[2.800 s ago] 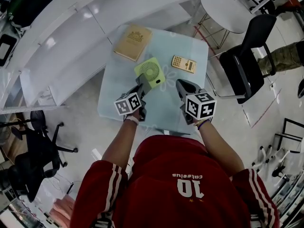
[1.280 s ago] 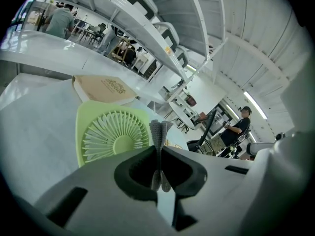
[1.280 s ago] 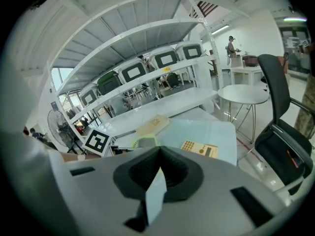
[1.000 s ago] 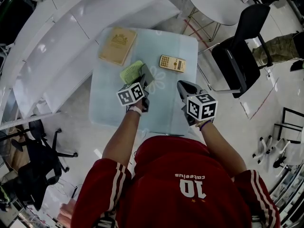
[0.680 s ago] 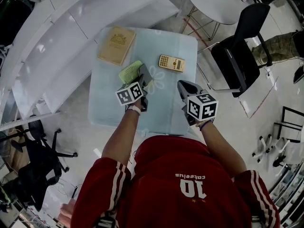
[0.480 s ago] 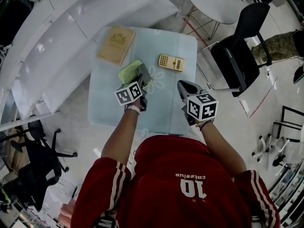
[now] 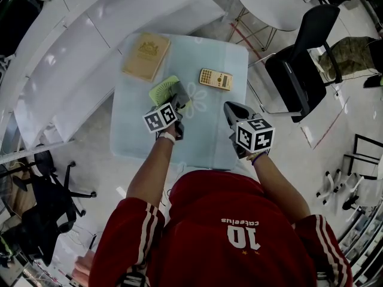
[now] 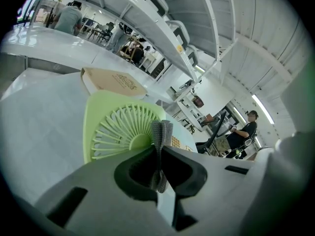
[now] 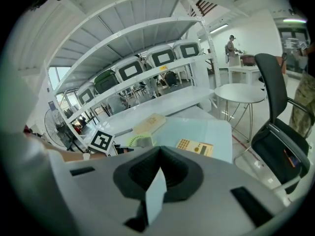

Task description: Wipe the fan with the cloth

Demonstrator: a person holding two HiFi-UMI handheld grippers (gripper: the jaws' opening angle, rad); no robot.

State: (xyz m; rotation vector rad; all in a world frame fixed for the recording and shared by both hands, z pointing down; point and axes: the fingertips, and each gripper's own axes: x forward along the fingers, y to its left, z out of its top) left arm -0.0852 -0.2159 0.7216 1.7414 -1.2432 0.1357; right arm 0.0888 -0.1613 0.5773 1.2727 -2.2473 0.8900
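Observation:
A small green fan (image 7: 161,91) stands tilted on the pale glass table (image 7: 206,133), its round grille (image 8: 118,132) facing my left gripper. That left gripper (image 7: 179,97) is shut on a folded grey cloth (image 8: 162,128), and the cloth's end rests against the right side of the grille. The cloth is hidden in the head view. My right gripper (image 7: 230,108) hangs over the table's right part, well clear of the fan (image 9: 134,140), its jaws (image 9: 158,151) shut with nothing between them.
A tan book (image 7: 146,55) lies at the table's far left, a yellow calculator (image 7: 215,79) at far right. White shelving (image 7: 66,58) runs along the left. A black chair (image 7: 299,70) and round white table (image 7: 269,5) stand to the right.
Since 2.8 s ago the fan has gone from lying face-up to tilted on edge. Over the last second the left gripper with the cloth slid slightly left. The right gripper has stayed put.

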